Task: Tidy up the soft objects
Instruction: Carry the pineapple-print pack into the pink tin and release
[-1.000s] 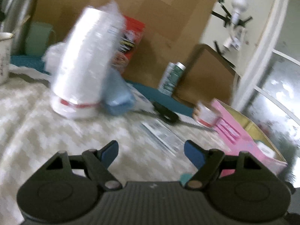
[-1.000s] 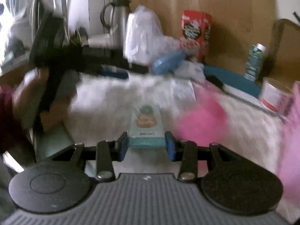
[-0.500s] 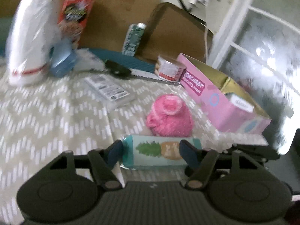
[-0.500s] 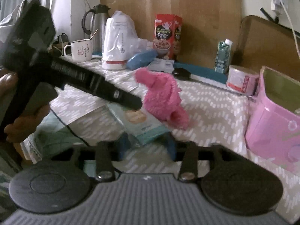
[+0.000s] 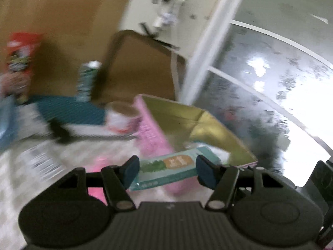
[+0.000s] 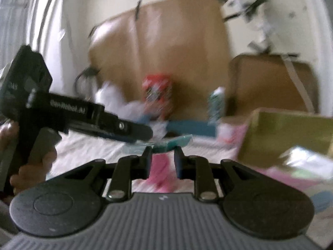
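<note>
Left tongs [image 5: 165, 171] are spread fairly wide with a teal packet [image 5: 168, 167] lying crosswise between the blue pads, and it looks pinched at both ends. The packet has a pineapple-ish print and hangs right at the near edge of the pink box [image 5: 154, 133], which is open with a gold inside. From the right wrist view, the right tongs [image 6: 163, 160] are only narrowly apart and hold nothing, with the packet's end just beyond their tips. A pink plush [image 6: 161, 171] sits on the tabletop [image 6: 83, 148] below them. Everything's pretty blurry. The tabletop has a pale patterned cloth, plus a small tub [image 5: 122, 117] beside the box, a red carton [image 6: 157, 95] and cardboard [image 6: 166, 48] against the wall.
</note>
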`<state>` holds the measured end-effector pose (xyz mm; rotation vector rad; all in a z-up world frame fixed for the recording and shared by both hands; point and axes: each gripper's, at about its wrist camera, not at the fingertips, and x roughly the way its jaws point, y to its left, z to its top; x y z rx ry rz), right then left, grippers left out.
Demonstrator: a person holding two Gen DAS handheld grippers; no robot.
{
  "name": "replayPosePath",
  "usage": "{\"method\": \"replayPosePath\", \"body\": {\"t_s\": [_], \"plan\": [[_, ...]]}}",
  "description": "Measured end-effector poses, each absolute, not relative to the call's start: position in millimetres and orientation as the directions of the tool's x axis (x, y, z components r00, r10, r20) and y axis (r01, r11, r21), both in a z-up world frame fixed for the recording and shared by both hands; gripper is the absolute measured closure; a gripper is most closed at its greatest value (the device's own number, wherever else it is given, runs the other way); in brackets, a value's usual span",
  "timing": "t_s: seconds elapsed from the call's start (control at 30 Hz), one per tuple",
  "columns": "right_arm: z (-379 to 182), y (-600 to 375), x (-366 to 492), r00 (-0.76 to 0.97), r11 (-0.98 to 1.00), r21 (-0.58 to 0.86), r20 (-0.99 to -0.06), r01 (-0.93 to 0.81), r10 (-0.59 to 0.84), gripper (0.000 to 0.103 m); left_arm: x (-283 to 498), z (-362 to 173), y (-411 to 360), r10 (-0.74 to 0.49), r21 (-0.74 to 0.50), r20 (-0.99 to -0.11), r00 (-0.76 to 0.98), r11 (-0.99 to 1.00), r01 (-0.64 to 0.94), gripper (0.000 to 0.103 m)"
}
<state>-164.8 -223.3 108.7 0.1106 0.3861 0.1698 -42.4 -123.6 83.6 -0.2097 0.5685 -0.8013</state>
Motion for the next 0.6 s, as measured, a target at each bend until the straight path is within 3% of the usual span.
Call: {"method": "replayPosePath", "body": {"t_s": [0.17,0.33,0.37,0.4,0.6], "plan": [[106.3,-271.2,-159.2,0.929,0.995,0.099,-0.37,0.015,0.022,0.077,-6.7,77.3,-189.7,-0.769,-0.39,-0.426,0.476,0.631,0.671,0.042],[88.5,-311.4,-138.8,0.882,0.978,0.022,-0.437,0.208,-0.177,0.072,8.5,69.3,-240.2,-0.762,-0.351,-0.443,0.472,0.632,0.691,0.037],[84.8,-318.8,-134.6,0.867,0.968,-0.007,-0.443,0.251,-0.228,0.061,9.0,69.3,-244.2,-0.759,-0.345,-0.444,0.477,0.635,0.691,0.037],[82.9,-326.1,-133.3,0.855,0.957,-0.028,-0.442,0.288,-0.27,0.056,8.5,70.1,-245.1,-0.757,-0.344,-0.441,0.482,0.638,0.689,0.037],[87.6,-345.2,-154.1,0.88,0.942,0.033,-0.371,0.333,-0.298,0.055,-1.8,84.5,-206.6,-0.763,-0.362,-0.378,0.524,0.643,0.675,0.037]]}}
